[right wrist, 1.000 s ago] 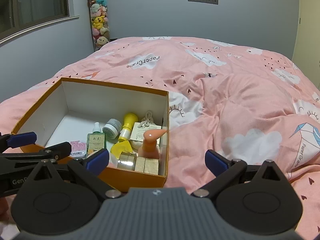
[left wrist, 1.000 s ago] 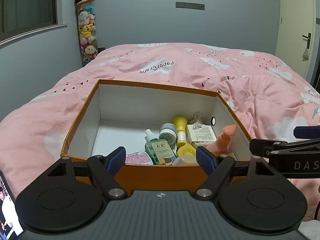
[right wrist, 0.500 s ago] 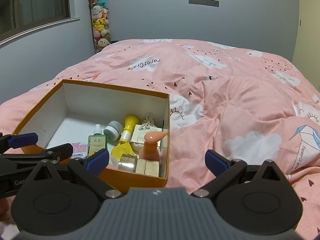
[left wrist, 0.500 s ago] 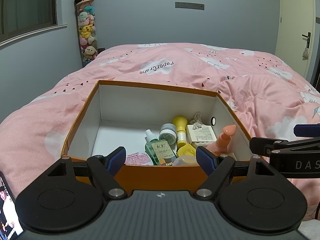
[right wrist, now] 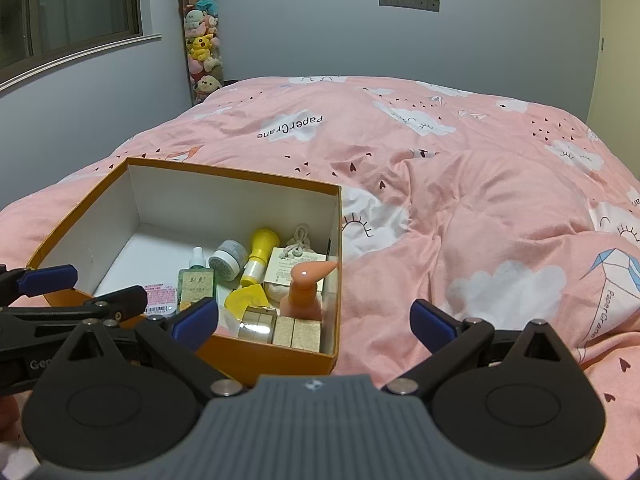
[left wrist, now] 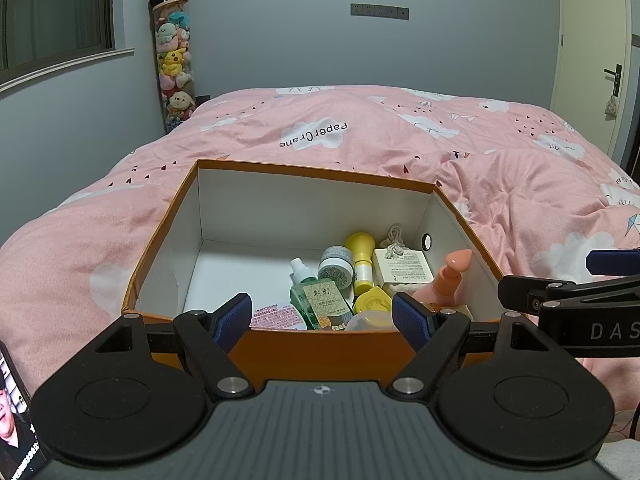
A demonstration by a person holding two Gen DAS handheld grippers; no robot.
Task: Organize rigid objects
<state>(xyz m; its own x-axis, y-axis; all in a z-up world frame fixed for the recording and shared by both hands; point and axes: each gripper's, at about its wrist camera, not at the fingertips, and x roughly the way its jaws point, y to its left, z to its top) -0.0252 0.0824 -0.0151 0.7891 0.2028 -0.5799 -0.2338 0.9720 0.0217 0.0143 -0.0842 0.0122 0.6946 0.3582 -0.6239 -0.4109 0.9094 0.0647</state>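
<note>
An orange box (left wrist: 316,171) (right wrist: 276,356) with white inner walls sits on the pink bed. Packed into its right half are a green bottle (left wrist: 318,295) (right wrist: 196,280), a grey jar (left wrist: 337,267) (right wrist: 228,260), a yellow bottle (left wrist: 361,258) (right wrist: 258,256), a cream carton (left wrist: 402,270), an orange pump bottle (left wrist: 450,280) (right wrist: 304,290) and gold blocks (right wrist: 296,332). My left gripper (left wrist: 322,318) hovers open just before the box's near wall. My right gripper (right wrist: 314,322) is open beside the box's right corner. Both are empty.
The pink quilt (right wrist: 460,200) spreads wide to the right and behind the box. A tall tube of plush toys (left wrist: 174,60) stands at the back wall. A door (left wrist: 592,60) is at the far right. A phone screen (left wrist: 12,424) shows at lower left.
The right wrist view has risen slightly, so the box sits a little lower in it. The left gripper has barely moved. Nothing was grasped or released.
</note>
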